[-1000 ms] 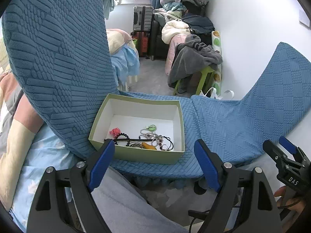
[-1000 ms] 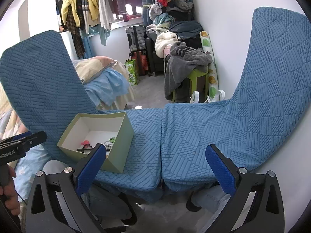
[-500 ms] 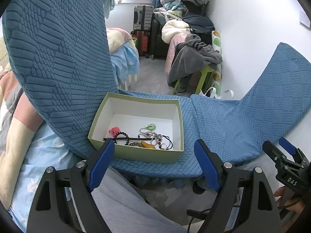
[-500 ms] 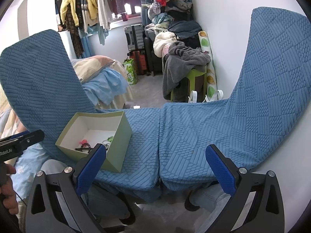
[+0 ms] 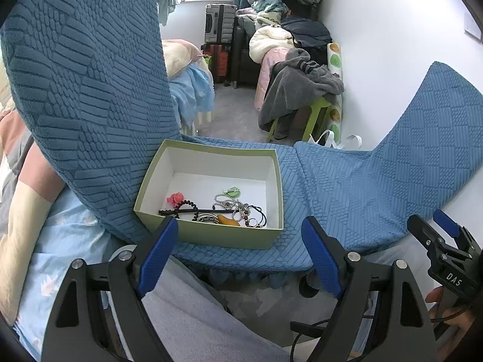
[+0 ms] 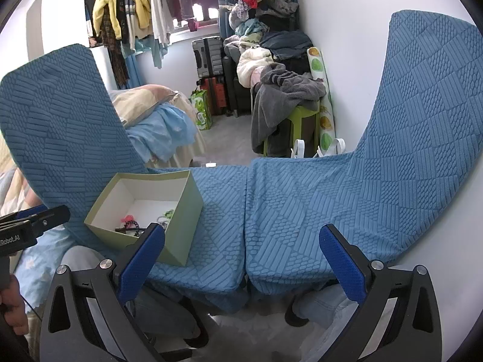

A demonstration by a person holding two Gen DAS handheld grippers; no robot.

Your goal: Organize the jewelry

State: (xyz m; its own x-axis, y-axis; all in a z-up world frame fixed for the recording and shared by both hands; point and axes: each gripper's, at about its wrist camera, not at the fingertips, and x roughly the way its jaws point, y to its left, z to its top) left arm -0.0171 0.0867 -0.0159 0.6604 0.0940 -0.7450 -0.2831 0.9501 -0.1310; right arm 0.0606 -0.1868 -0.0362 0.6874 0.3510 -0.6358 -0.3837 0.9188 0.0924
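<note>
Cluttered bedroom, blue textured counter [image 5: 347,193] across the foreground; left tool [image 5: 238,253] low before the green box [image 5: 211,235], fingers spread wide, gripping nothing; right tool [image 6: 241,259] likewise wide apart, bare, over open cloth; jewelry [image 5: 229,211] tangled in box's near half; grey garment draped on green stool [image 6: 302,117] behind.

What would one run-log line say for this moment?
left gripper: open, empty | right gripper: open, empty | green box: holds jewelry | stage: approach
</note>
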